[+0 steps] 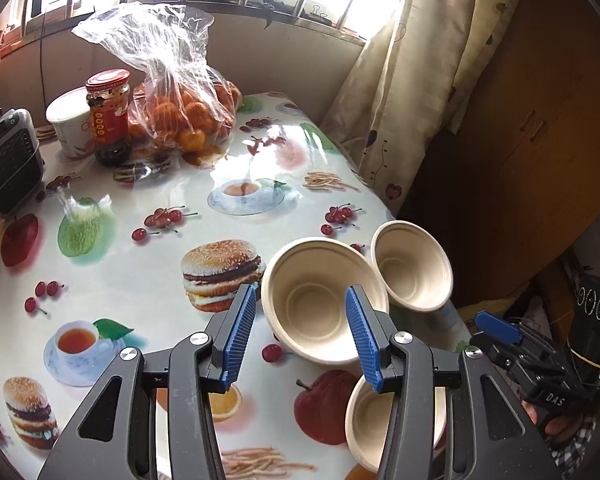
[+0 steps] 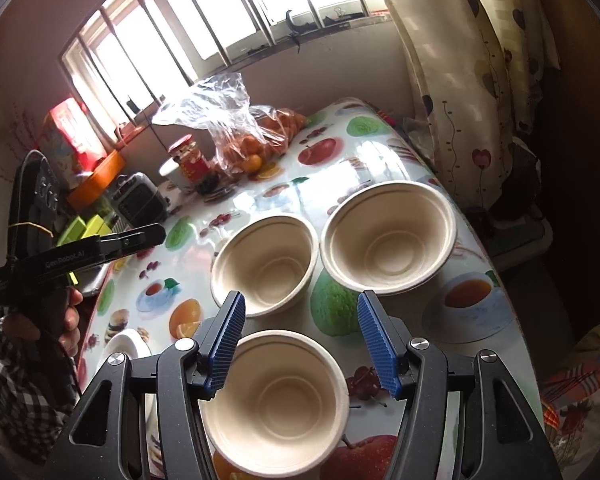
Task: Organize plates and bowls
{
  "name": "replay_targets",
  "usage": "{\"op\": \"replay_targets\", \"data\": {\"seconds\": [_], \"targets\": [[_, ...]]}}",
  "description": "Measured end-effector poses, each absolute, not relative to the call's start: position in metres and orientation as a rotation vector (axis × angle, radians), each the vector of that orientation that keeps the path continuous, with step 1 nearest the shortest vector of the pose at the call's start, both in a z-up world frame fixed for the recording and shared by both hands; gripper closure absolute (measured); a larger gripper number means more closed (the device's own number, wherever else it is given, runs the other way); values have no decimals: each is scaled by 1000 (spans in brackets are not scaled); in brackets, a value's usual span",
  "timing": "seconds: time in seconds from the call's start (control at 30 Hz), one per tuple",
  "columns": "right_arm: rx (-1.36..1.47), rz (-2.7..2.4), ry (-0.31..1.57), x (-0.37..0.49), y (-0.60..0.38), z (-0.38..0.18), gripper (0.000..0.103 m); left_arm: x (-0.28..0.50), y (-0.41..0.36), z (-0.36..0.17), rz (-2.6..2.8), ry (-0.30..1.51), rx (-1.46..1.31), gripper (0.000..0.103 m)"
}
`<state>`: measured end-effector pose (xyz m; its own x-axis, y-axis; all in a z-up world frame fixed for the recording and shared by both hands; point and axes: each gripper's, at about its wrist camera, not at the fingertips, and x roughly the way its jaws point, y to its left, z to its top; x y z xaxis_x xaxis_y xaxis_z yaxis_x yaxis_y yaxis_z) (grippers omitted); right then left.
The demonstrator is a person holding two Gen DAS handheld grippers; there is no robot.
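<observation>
Right wrist view: my right gripper (image 2: 302, 340) has its jaws wide, holding nothing. One bowl (image 2: 274, 400) sits on the surface (image 2: 380, 168) right under them. Two more bowls (image 2: 266, 264) sit just past. My left gripper (image 1: 300, 336) jaws are wide too.

In the left wrist view, the nearest bowl (image 1: 366, 426) at five o'clock is half covered by the left gripper's own right finger (image 1: 363, 338), and the right gripper (image 1: 496, 326) at four o'clock shows only one blue tip, so its opening cannot be told. In the right wrist view, a white plate (image 2: 125, 346) at eight o'clock is partly hidden behind the right gripper's frame. The jar (image 1: 109, 118) label at ten o'clock is too small to read.
</observation>
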<state>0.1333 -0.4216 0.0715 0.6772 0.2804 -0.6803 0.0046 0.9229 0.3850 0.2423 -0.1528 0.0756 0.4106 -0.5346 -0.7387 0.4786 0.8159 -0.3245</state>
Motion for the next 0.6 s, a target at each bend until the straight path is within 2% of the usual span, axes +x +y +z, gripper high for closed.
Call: {"op": "replay_targets", "data": {"seconds": [0.23,0.37,0.6], "targets": [[453,123,880,163,-409,59,45,273,-164,58,-648,1005,-71,55],[489,112,926,176,-407,48,55,284,-170,43,-649,1049,-67,55],[511,110,972,188,-403,30,62,293,-180,22,-665,1098,-74,55]]}}
